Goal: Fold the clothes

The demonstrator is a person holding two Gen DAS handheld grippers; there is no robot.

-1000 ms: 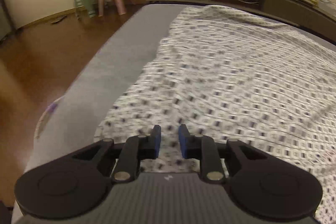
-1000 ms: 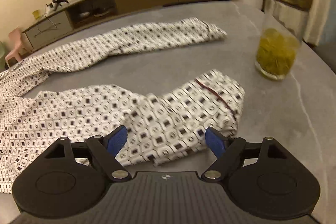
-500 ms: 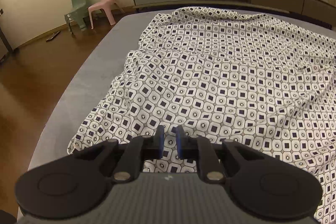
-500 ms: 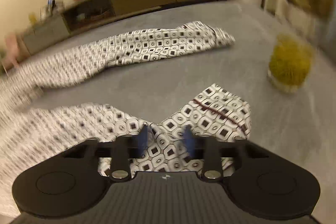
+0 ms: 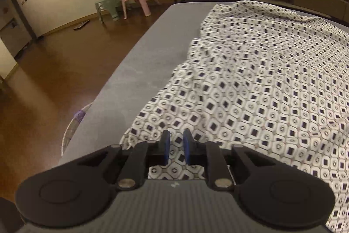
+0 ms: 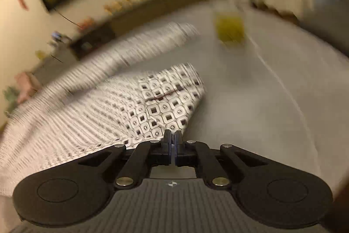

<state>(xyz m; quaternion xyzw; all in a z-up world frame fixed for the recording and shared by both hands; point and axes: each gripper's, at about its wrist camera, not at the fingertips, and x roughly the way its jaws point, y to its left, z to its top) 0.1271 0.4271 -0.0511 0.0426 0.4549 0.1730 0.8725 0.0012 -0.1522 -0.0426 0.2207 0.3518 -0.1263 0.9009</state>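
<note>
Patterned fabric, white with small dark squares inside rounded octagons, is spread in loose wrinkles over the grey table [image 5: 135, 71]. This garment [image 5: 261, 84] is gripped at its near edge by the left gripper [image 5: 176, 141], whose blue pads are narrowly parted around a pinch of cloth. In the blurred right view, a sleeve end with a thin dark red line is pinched by the right gripper [image 6: 172, 138], jaws almost fully together.
</note>
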